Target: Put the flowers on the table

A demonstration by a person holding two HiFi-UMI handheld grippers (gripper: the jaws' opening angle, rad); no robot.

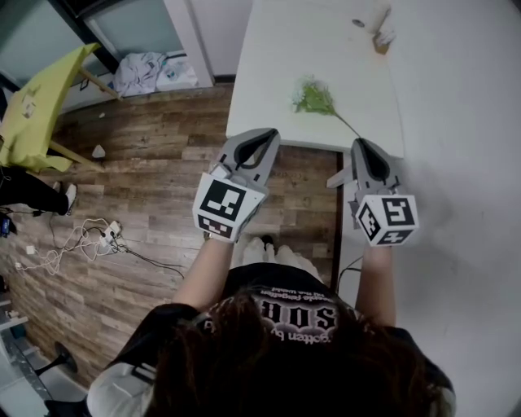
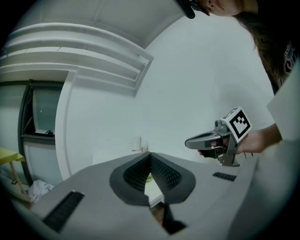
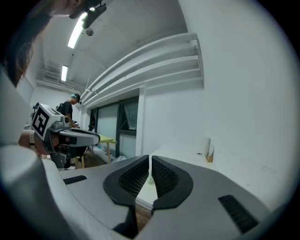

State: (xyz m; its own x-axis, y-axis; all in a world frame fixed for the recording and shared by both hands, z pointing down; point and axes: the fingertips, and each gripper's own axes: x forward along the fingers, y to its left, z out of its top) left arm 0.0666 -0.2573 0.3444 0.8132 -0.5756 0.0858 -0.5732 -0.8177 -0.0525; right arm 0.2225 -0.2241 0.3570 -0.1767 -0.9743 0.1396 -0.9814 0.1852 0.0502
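A green flower sprig [image 1: 313, 97] lies on the white table [image 1: 269, 57] near its front edge, its thin stem running toward the right. My right gripper [image 1: 364, 143] hovers at that edge, just short of the stem's end, shut with nothing visible between its pads [image 3: 161, 177]. My left gripper [image 1: 267, 133] is held over the wooden floor at the table's front left edge, also shut and empty. In the left gripper view its jaws [image 2: 150, 154] meet at the tips, and a sliver of green shows in the gap below them.
A small white cup and a wooden holder [image 1: 378, 24] stand at the table's far end. A white wall [image 1: 472, 122] runs along the right. A yellow-green table [image 1: 37, 106], a heap of cloth [image 1: 151, 72] and cables [image 1: 81, 240] are on the left. A person [image 3: 70, 108] stands far off.
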